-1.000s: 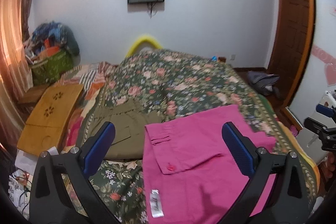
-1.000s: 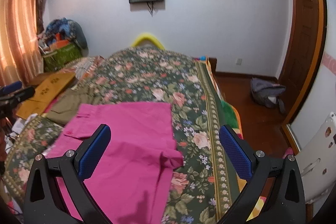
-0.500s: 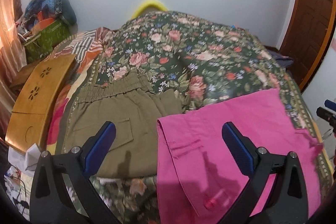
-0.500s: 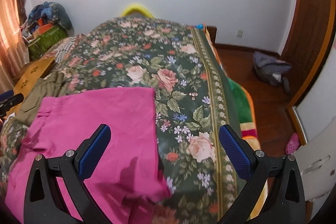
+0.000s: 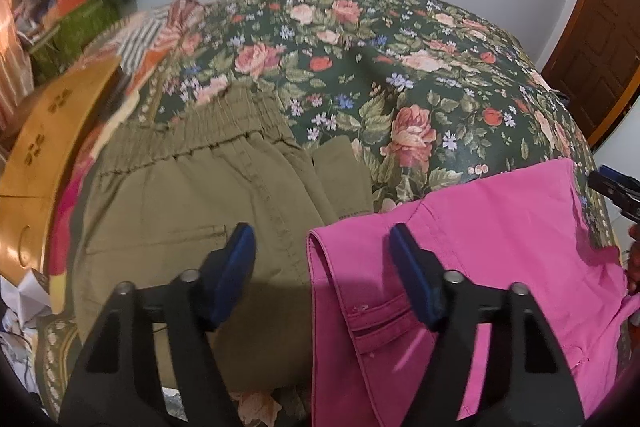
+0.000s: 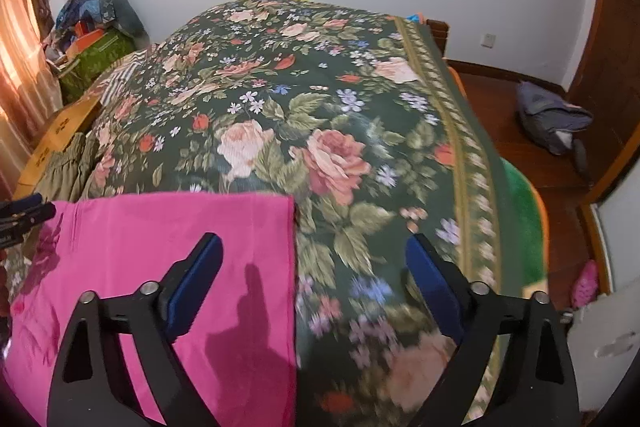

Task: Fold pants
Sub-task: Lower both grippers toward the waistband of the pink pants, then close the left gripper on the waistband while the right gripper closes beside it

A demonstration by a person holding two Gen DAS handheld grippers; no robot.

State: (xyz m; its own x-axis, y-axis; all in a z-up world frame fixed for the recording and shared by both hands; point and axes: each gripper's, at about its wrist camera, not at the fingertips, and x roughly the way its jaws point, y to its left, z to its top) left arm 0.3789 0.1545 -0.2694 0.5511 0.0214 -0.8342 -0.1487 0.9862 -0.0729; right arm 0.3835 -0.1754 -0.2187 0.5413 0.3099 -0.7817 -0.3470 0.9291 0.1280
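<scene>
Lying limp and light on the bed [image 6: 320,115], pink pants [image 5: 500,227] best pinched at waistband corner [image 5: 316,243] and hem edge [image 6: 290,247], left tool [image 5: 322,259] and right tool [image 6: 314,267] both wide, empty.

Pants: two, pink pair [image 5: 500,247], olive pair [image 5: 192,211]. Grippers: two. Floral bedspread [image 6: 320,115]: one. Floor bundle [image 6: 552,119]: one, perhaps bag.

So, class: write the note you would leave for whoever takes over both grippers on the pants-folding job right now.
Left gripper: open, empty, straddling the left edge of the pink pants.
Right gripper: open, empty, straddling their right edge.
Pink pants lie flat on the floral bedspread; olive pants lie to their left.
Done: pants laid out. Left: grip both edges and fold.
</scene>
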